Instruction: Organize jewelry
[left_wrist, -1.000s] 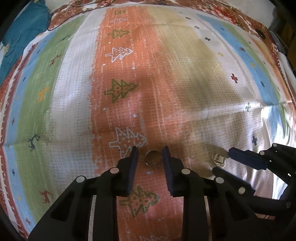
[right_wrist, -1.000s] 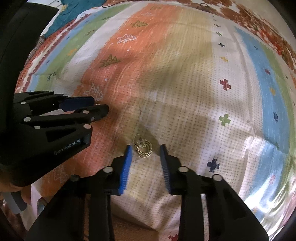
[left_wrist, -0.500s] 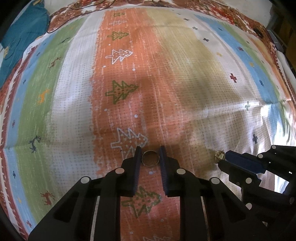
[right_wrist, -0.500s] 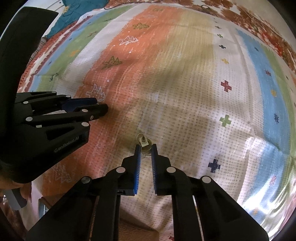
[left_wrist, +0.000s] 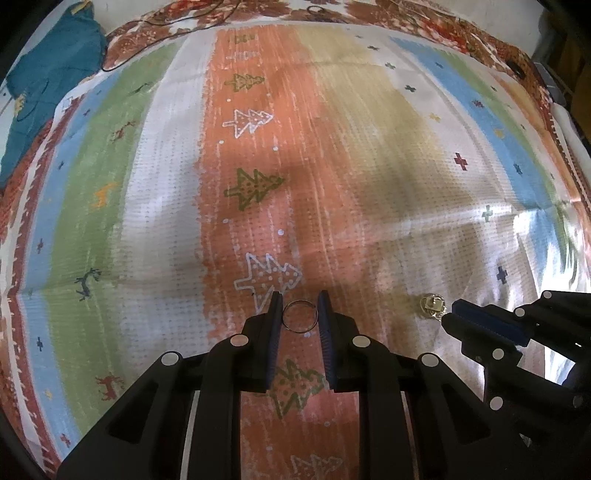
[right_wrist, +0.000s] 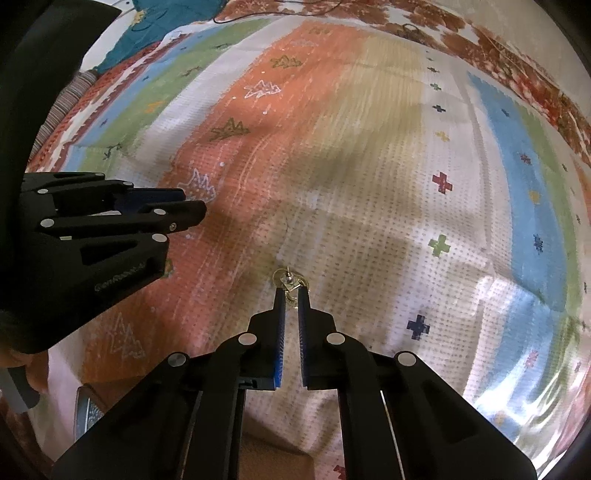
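Note:
A thin gold ring lies on the orange stripe of the patterned bedspread. My left gripper points steeply down, and its blue pads touch the ring on both sides. To the right, a small gold earring with a clear backing sits at the tip of my right gripper. In the right wrist view the earring is pinched between the tips of the right gripper, whose jaws are closing tight on it. The left gripper reaches in from the left there.
A teal cloth lies at the far left corner, with a thin black cable beside it. The bedspread's red patterned border runs along the far edge. Sunlit folds cross the cloth on the right.
Both grippers closed in: the left pads came in against the ring, and the right jaws narrowed from wide apart onto the earring. Neither hand shifted much.

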